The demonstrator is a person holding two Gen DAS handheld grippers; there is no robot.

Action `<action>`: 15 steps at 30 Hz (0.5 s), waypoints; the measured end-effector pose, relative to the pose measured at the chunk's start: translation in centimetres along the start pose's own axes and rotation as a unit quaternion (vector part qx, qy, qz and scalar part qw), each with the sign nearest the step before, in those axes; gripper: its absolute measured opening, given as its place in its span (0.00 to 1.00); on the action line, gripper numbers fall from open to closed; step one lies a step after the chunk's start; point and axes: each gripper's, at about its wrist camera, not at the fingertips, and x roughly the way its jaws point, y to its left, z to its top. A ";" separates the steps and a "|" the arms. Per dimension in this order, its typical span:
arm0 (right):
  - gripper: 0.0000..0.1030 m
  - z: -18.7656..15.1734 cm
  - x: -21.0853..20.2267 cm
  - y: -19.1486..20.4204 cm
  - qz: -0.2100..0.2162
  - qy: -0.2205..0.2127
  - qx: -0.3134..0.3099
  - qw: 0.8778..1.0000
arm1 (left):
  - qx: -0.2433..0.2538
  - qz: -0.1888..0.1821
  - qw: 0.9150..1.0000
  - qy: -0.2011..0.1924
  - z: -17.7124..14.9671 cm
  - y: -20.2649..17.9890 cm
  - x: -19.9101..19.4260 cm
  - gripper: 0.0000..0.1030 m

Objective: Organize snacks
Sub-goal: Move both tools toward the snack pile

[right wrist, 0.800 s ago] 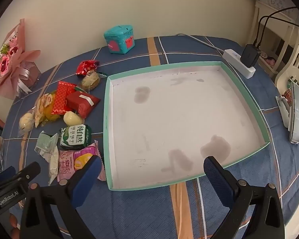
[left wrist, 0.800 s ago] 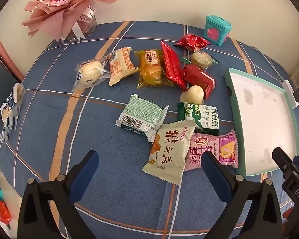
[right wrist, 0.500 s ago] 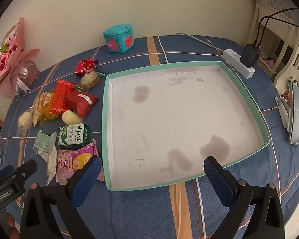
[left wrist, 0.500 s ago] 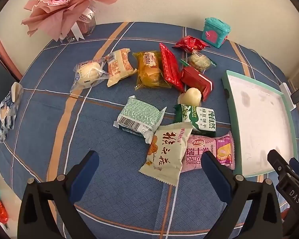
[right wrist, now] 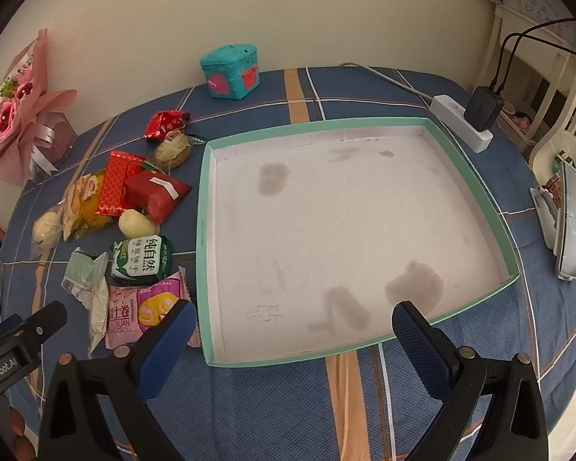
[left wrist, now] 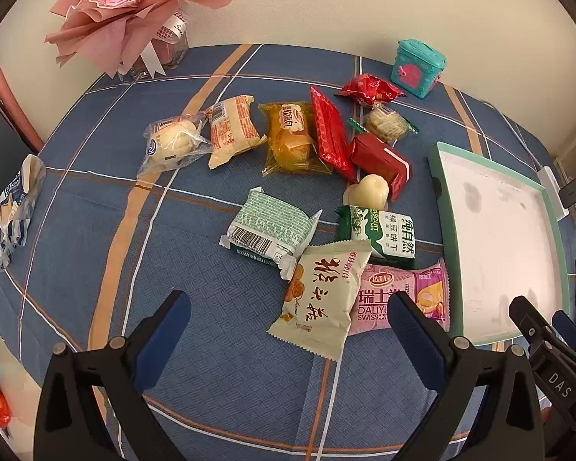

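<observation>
Ahead of my left gripper (left wrist: 286,320), jaws spread and empty, lies the cream packet (left wrist: 320,297), long axis running away from me (right gripper (right wrist: 293,324), also open, hovers over the bare tray (right wrist: 201,230)).

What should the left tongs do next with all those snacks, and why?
Probably ease the left tongs down and forward onto the cream packet and close on it. They are open and hold nothing, the packet lies nearest between the fingers, on top of the pink roll pack, and the teal tray has no snacks in it.
</observation>
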 end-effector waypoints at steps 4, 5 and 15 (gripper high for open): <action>1.00 -0.1 0.0 0.1 -0.001 0.000 -0.002 1.000 | -0.002 -0.002 1.000 -0.002 0.0 0.0 -0.1 0.99; 1.00 -0.1 0.0 0.1 -0.001 0.000 -0.003 1.000 | -0.002 -0.002 1.000 -0.003 0.0 0.0 -0.1 0.99; 1.00 -0.2 0.0 0.2 -0.001 0.000 -0.005 1.000 | 0.001 0.002 1.000 -0.014 0.1 0.0 -0.3 0.99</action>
